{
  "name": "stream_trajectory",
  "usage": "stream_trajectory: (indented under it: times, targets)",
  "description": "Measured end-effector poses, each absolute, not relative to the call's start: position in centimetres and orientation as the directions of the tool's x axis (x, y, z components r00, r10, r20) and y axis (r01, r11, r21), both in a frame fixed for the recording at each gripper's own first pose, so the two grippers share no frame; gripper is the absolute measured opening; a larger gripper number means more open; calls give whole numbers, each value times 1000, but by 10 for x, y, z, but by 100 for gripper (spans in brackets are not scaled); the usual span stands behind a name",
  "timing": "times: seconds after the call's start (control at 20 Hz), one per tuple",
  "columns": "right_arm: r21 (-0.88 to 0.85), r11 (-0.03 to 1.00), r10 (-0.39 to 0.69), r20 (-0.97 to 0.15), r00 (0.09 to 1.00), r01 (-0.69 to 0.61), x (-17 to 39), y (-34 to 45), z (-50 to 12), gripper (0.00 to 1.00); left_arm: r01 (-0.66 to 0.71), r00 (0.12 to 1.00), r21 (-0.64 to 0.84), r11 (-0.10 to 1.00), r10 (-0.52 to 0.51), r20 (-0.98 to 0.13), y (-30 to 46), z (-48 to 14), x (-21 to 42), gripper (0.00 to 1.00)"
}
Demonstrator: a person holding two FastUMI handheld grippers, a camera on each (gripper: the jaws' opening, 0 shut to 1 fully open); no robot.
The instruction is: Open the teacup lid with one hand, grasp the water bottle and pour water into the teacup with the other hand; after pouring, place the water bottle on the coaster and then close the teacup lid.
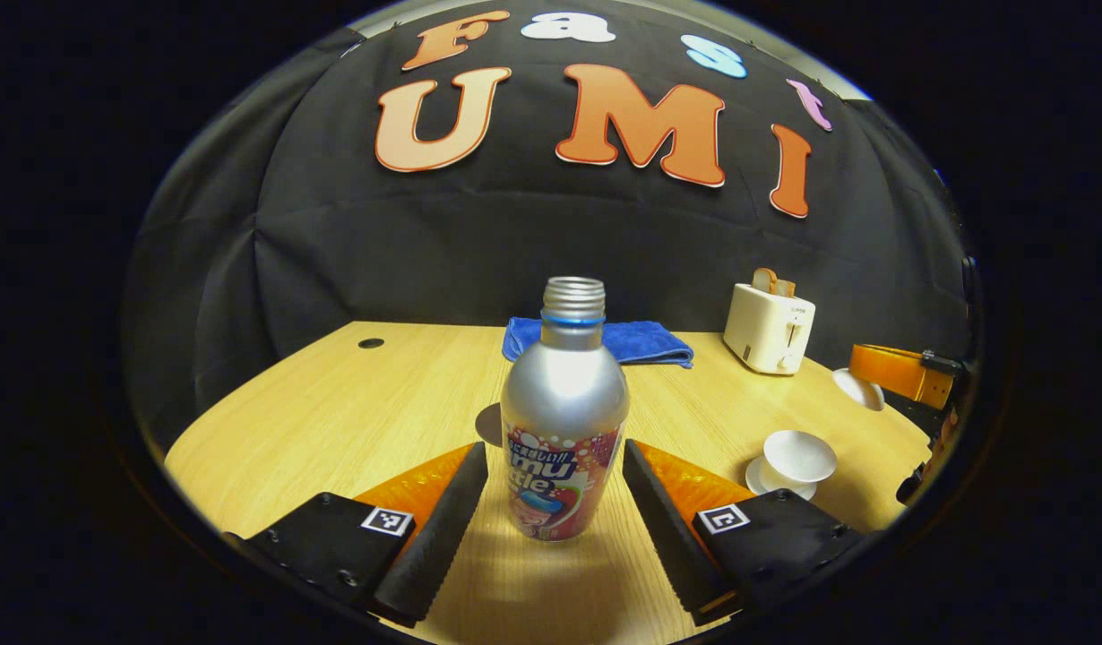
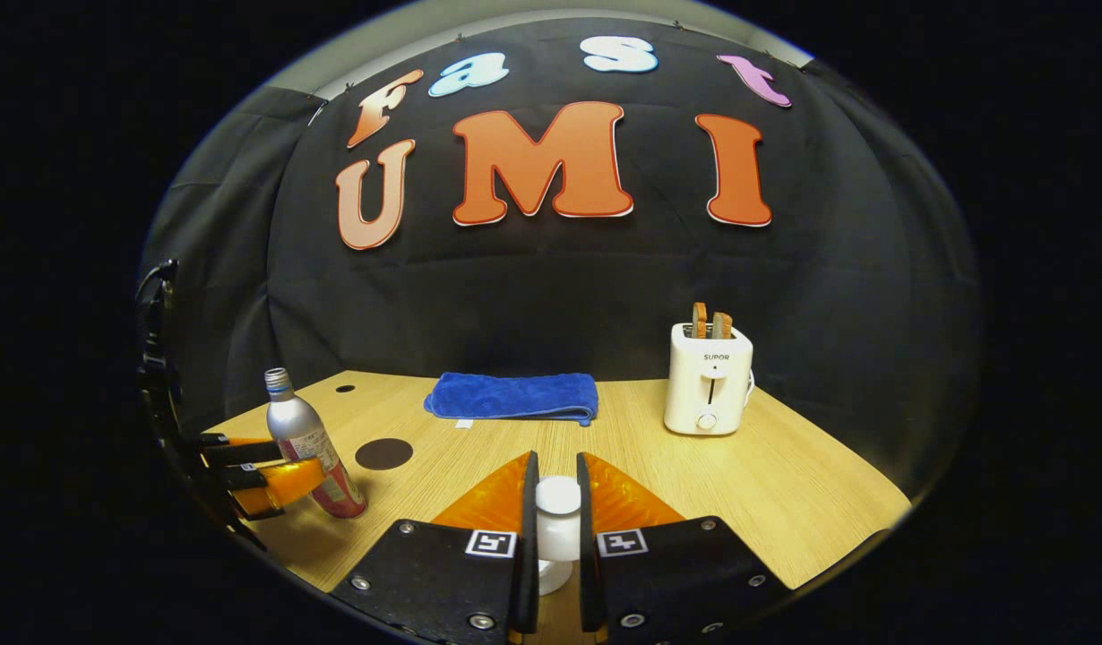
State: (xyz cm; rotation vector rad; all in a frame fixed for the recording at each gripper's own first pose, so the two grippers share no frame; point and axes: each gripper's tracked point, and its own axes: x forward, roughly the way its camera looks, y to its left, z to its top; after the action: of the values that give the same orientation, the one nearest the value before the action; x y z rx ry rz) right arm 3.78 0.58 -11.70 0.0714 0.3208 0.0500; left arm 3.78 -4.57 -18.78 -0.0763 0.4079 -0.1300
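A: What is seen in the left gripper view?

B: A silver metal water bottle (image 1: 564, 417) with a red printed label and an uncapped threaded neck is seen upright on the pale wooden table (image 1: 336, 403), between the spread fingers of the left gripper (image 1: 555, 502). A gap is left on each side, so the bottle is not touched. To the right, a white porcelain teacup (image 1: 793, 461) on its saucer is seen uncovered. Farther right, part of the right gripper (image 1: 900, 372) is seen with a white rounded piece just beside it; whether that is the lid cannot be told there.

A: And what is added by the right gripper view?

B: The white porcelain teacup lid (image 2: 557, 524) is shown pinched by its knob between the nearly closed fingers of the right gripper (image 2: 555, 502), held clear of the table. At far left the bottle (image 2: 305, 439) is seen with the left gripper (image 2: 255, 470) around its lower half. A dark round coaster (image 2: 383, 453) is seen flat on the table just right of the bottle.

A: And the surroundings?

B: A folded blue towel (image 2: 513, 397) is laid at the table's back edge, and a white toaster (image 2: 705, 379) with two slices standing in it is placed to the right. A small round hole (image 2: 346, 389) is cut in the tabletop near the back left. The booth is closed by black cloth.
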Motion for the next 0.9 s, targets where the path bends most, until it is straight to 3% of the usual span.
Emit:
stream_trajectory:
  times: [0.1, 0.3, 0.4, 0.65, 0.9]
  targets:
    - [79, 996, 51, -312, 949, -27, 37, 0, -116, 18, 98, 902, -110, 989, -135, -411, -47, -200, 44, 96]
    - [80, 997, 35, -307, 951, -11, 37, -9, -112, 18, 74, 892, -139, 988, -127, -433, -47, -208, 47, 100]
    - [81, 997, 27, -304, 952, -3, 34, -14, -112, 18, 62, 900, -129, 990, -111, -422, -45, -211, 52, 96]
    - [83, 996, 11, -300, 954, 14, 32, -24, -111, 18, 69, 908, -17, 998, -69, -413, -46, -209, 59, 84]
    - [86, 996, 0, -288, 958, 26, 33, -32, -106, 18, 91, 921, 144, 985, -28, -389, -47, -196, 70, 84]
